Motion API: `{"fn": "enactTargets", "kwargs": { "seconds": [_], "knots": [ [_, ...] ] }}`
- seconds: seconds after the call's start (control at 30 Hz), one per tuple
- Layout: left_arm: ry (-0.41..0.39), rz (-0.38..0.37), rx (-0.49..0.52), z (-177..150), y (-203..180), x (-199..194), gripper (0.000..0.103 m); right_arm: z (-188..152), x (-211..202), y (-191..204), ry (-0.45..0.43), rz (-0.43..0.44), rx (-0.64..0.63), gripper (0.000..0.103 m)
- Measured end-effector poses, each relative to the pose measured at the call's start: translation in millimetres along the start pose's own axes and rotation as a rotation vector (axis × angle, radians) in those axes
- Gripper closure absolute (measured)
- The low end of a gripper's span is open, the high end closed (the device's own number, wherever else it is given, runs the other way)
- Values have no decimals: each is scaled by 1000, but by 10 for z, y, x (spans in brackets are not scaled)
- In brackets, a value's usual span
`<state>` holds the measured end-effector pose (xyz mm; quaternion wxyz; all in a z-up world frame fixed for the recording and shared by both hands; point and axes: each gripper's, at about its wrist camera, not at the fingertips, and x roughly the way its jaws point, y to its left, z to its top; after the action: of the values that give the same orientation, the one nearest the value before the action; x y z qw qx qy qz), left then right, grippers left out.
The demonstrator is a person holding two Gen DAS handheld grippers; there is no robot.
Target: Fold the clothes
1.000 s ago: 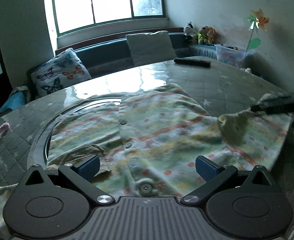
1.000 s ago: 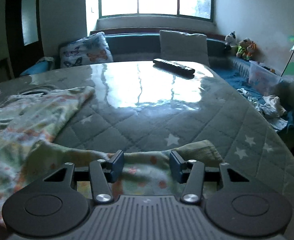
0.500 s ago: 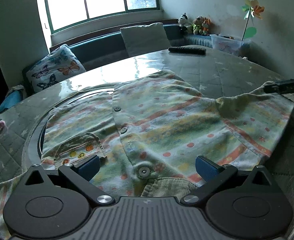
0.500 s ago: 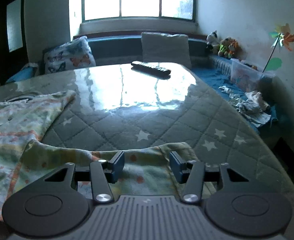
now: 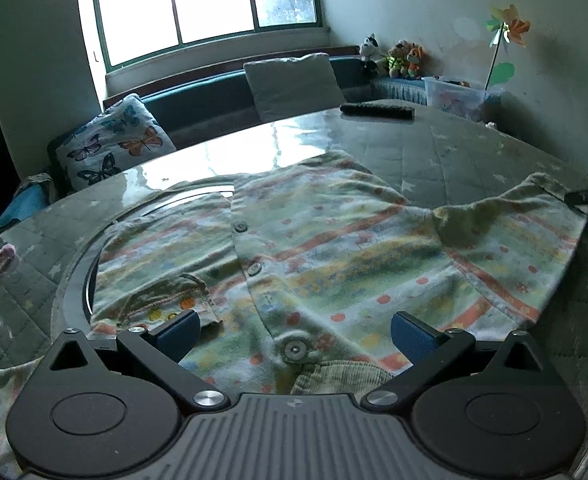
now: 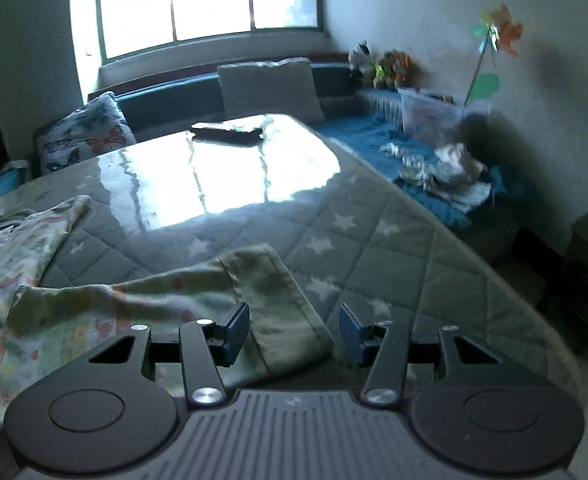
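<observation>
Since 1 second ago the sleeve [image 6: 278, 304] has been drawn out flat toward the tabletop's right edge, and the right gripper [image 6: 294, 334] has shifted sideways. Across the quilted tabletop [image 5: 473, 152] spreads the striped shirt [image 5: 333, 248], buttons up, its collar at the near edge. Between the left gripper [image 5: 294, 334]'s wide-open jaws lies the collar, ungripped. Jaws of the right gripper stand partly open over the sleeve cuff, pads clear.
</observation>
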<state>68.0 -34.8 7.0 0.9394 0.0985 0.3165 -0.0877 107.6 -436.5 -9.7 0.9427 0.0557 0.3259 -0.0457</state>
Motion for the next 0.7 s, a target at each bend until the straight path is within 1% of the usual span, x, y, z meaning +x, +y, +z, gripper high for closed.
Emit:
{"fn": "enactTargets", "kwargs": {
  "seconds": [0.13, 0.23, 0.27, 0.3, 0.33, 0.37, 0.4, 0.53, 0.6, 0.7],
  "knots": [
    [-12, 16, -8, 29, 46, -35, 0, -38, -6, 20, -5, -2, 5, 52],
    [-11, 30, -16, 26, 84, -42, 0, -48, -14, 66, -7, -11, 5, 56],
    [-10, 34, -18, 22, 95, -44, 0, -51, -19, 72, -8, -14, 6, 62],
    [-9, 38, -19, 15, 105, -47, 0, -50, -25, 68, -9, -12, 12, 72],
    [-9, 42, -20, 9, 117, -50, 0, -46, -30, 61, -8, -4, 21, 78],
    [-8, 47, -21, 2, 130, -54, 0, -37, -36, 48, -5, 13, 36, 88],
    [-6, 52, -22, -7, 142, -56, 0, -28, -44, 41, -4, 27, 50, 93],
    [0, 65, -22, -54, 184, -70, 0, 46, -146, 84, -29, 71, 75, 94],
    [2, 68, -24, -86, 208, -87, 0, 113, -249, 137, -50, 124, 89, 95],
    [0, 73, -35, -136, 254, -120, 0, 258, -441, 315, -92, 211, 78, 95]
  ]
}}
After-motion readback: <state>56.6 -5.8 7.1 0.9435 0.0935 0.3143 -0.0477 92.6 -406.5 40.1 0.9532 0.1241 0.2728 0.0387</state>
